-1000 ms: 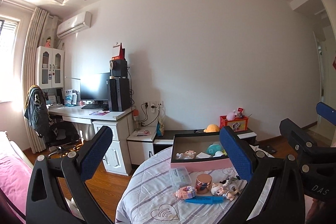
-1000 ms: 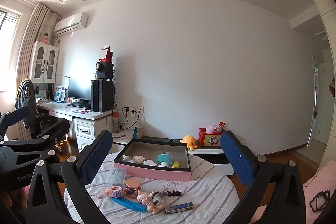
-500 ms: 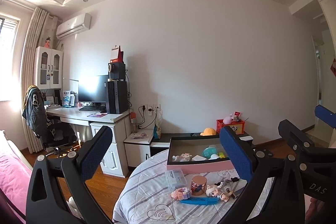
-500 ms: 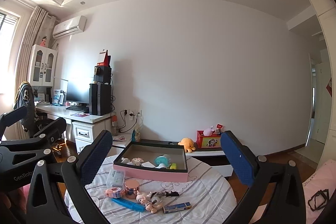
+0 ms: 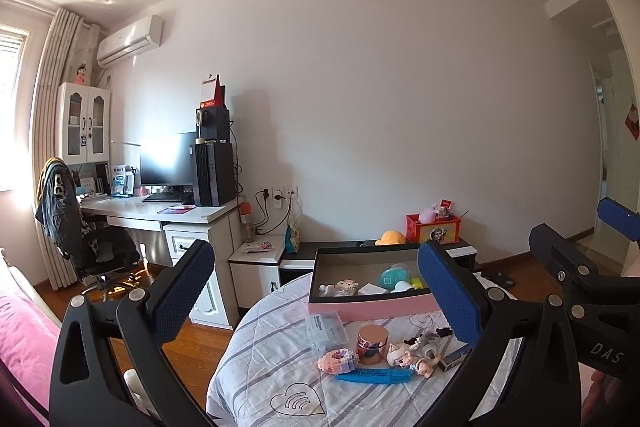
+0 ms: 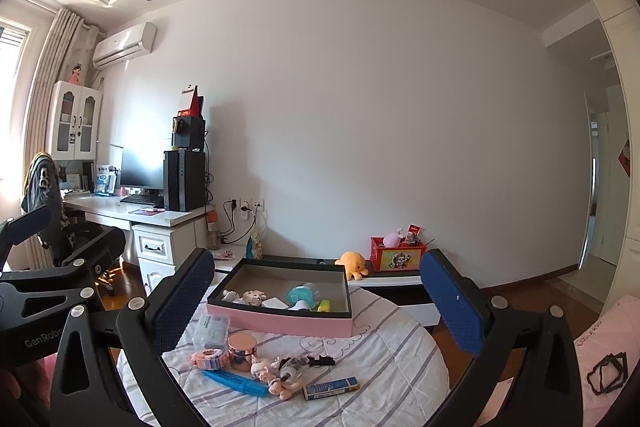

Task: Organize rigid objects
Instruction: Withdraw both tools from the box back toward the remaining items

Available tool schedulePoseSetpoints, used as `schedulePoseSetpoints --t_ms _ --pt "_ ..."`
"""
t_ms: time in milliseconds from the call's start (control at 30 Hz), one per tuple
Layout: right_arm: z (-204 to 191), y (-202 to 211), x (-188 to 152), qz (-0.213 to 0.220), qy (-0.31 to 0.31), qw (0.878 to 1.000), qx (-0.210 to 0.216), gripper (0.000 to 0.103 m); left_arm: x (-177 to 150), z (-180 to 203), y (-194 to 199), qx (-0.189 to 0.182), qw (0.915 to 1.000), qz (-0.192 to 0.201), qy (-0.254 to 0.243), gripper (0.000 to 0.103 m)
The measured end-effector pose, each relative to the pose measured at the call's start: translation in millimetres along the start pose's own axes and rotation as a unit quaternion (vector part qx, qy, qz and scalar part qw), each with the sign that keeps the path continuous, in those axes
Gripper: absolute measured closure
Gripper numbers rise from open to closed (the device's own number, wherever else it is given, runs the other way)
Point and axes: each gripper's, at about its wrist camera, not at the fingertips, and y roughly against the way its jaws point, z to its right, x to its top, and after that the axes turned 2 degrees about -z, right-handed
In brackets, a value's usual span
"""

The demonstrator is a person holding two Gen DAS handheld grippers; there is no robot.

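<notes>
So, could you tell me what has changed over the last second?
Both cameras have tilted slightly downward, so the table sits higher in view. Both grippers, left and right, stay open and empty. The pink box and loose items have not moved.

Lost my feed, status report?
Both grippers open, empty, above the table. Pink box part-filled; rose-gold jar, blue marker loose. Nothing in the way.
</notes>
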Motion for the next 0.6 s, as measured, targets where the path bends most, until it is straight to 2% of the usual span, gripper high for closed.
schedulePoseSetpoints --t_ms 167,300,467,600 --pt "2.8 -16.3 -9.3 -0.022 -0.002 1.0 -0.001 0.0 -12.3 -6.7 -22.4 -0.01 0.9994 -0.033 0.001 0.0" --pt "12.3 -38.9 -24.4 -0.053 -0.009 0.999 -0.009 0.0 -34.5 -24.0 -55.7 0.0 0.9961 -0.087 0.016 0.0" --pt "25.8 -76.7 -51.9 -0.107 -0.022 0.994 -0.015 0.0 -76.6 -39.2 -108.8 -0.015 0.9818 -0.183 0.048 0.0" --pt "33.0 -109.7 -77.4 -0.157 -0.03 0.987 -0.012 0.0 -107.4 -33.6 -143.8 -0.037 0.9681 -0.242 0.054 0.0"
